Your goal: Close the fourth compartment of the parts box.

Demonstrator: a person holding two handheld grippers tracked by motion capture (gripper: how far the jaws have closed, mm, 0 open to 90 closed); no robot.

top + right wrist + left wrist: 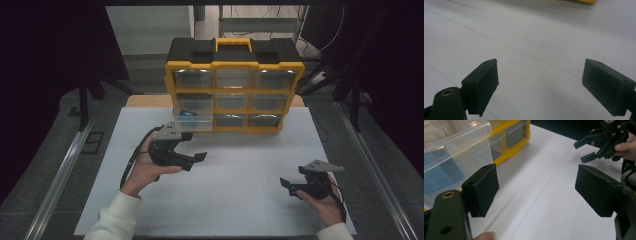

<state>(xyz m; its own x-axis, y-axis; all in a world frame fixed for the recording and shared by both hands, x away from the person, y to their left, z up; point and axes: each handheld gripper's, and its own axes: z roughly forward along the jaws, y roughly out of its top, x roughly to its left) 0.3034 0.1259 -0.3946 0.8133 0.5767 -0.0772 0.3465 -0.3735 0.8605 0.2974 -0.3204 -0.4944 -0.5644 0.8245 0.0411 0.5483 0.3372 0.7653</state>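
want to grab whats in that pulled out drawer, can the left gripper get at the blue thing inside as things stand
Probably yes. The left gripper is open and empty right beside the pulled-out clear drawer, whose top looks open, with nothing between them. The blue thing lies low inside, so it must reach over the wall.

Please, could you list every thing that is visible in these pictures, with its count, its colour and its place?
Organiser case: one, yellow frame with black top and yellow handle, standing at the far edge of the table.
Clear drawers: nine in three rows; the pulled-out drawer, at the left of the lower rows, sticks out toward the left gripper.
Blue item: one, blue, inside the pulled-out drawer; what it is cannot be told.
Table: one, white top with thin grid lines.
Left gripper: one, black with a grey plate, open, just in front of the pulled-out drawer.
Right gripper: one, black with a grey plate, open, low over the table's near right.
Hands: two, white sleeves, each holding a gripper.
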